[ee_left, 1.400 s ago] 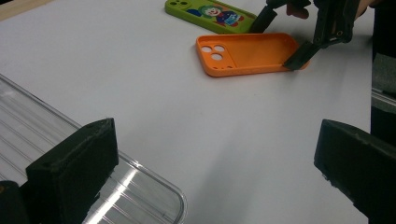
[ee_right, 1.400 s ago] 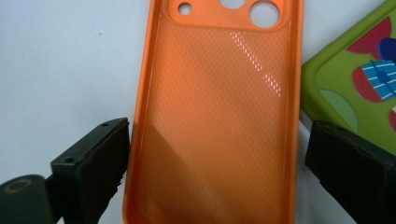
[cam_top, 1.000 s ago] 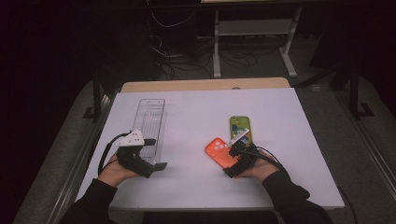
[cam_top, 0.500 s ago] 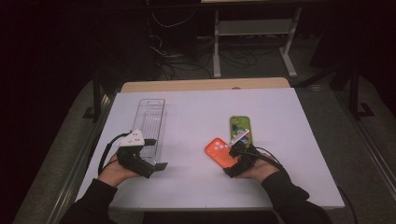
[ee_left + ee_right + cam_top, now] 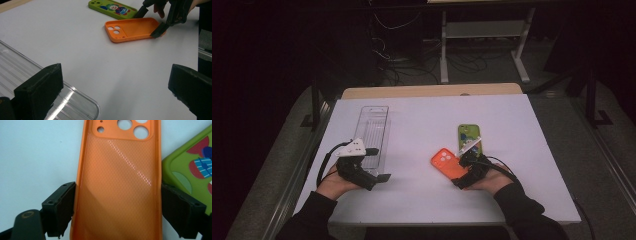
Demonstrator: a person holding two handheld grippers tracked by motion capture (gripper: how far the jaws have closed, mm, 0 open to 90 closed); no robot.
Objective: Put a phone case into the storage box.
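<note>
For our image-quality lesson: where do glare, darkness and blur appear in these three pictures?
High view: surroundings dark, white table lit. Right gripper view: a glare streak crosses the orange phone case. Left gripper view: near jaws blurred, reflections on the clear plastic tray.

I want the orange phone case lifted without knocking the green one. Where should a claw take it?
Across its two long side walls near the plain end, coming from the end away from the camera holes. The orange case lies open side up, so the raised rims give grip; the green case sits close beside one wall.
</note>
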